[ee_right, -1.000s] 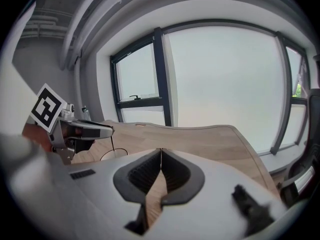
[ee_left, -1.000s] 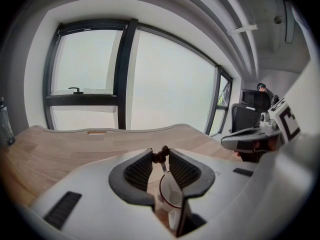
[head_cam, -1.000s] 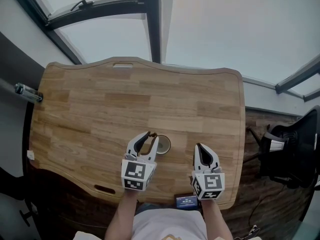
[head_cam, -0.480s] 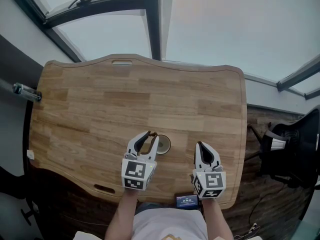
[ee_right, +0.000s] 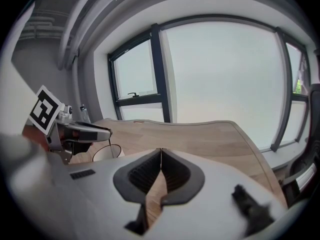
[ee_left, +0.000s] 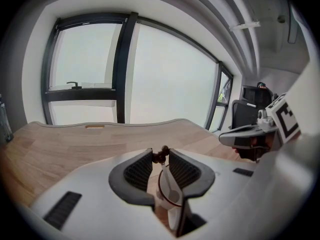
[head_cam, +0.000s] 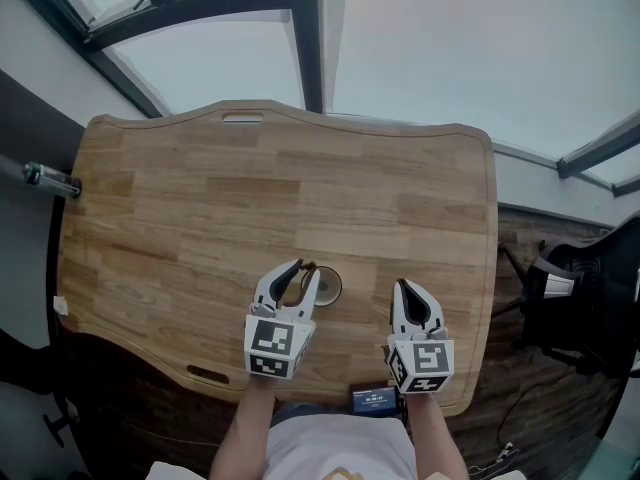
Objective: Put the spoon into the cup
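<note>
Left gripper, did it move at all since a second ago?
No. The left gripper still holds the spoon over the cup, in the same place beside the cup's rim.

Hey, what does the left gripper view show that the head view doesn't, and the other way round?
Only the left gripper view: the pale spoon, pinched by its dark handle end in the left gripper, hanging bowl-down at the mouth of the cup.
Only the head view: the whole outline of the table, a small screen device at its near edge, and the person's forearms.
Both: the cup, the wooden table, the right gripper with its jaws together, and the windows.
</note>
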